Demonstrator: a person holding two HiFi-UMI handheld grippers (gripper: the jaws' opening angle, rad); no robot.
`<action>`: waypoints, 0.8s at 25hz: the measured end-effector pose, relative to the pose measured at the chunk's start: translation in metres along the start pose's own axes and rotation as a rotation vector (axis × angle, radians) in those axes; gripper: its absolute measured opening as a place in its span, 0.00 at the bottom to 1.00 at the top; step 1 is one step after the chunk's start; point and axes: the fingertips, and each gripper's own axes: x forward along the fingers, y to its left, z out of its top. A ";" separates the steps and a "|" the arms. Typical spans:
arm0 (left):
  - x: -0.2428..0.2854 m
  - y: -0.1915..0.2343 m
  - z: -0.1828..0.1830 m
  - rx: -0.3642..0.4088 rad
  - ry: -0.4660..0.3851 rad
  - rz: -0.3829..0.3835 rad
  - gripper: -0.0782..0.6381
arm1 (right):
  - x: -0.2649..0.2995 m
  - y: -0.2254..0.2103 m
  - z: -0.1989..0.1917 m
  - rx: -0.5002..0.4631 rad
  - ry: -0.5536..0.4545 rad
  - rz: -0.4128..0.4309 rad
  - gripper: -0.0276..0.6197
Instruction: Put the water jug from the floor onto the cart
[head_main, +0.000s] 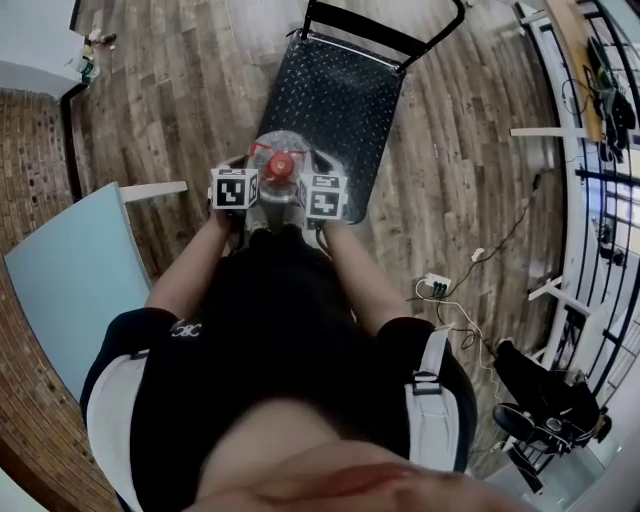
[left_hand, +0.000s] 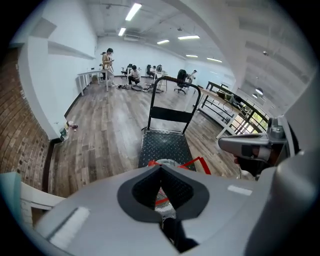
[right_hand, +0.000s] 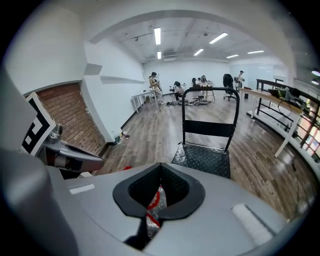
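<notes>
I am looking at the water jug (head_main: 281, 165) from above. It is showing as a clear, rounded bottle with a red cap and thin red strapping at its top. It is sitting between the two grippers, just over the near end of the cart (head_main: 340, 100), a black platform of studded plate with an upright black handle at its far end. I cannot tell whether the jug's base is touching the deck.

The left gripper (head_main: 248, 185) is pressing in from the left, and its own view is showing the jaws closed on clear plastic and a red strip of the jug. The right gripper (head_main: 318, 190) is doing the same from the right, its jaws pinching a crumpled bit of red and clear material.

The head view is giving me the jug's outline, which the gripper views are mostly hiding behind their grey bodies. The gripper views are giving me the room beyond: people (left_hand: 107, 60) working at desks at the far wall under strip lights, and a black railing (right_hand: 280, 92) running along the right.
</notes>
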 end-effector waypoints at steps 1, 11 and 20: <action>-0.006 -0.001 0.004 0.008 -0.011 -0.001 0.11 | -0.003 0.004 0.003 -0.009 -0.010 0.007 0.07; -0.063 -0.021 0.090 0.096 -0.190 -0.035 0.11 | -0.057 0.024 0.094 -0.024 -0.256 0.102 0.06; -0.122 -0.018 0.161 0.072 -0.348 -0.014 0.11 | -0.117 0.019 0.173 -0.018 -0.467 0.095 0.06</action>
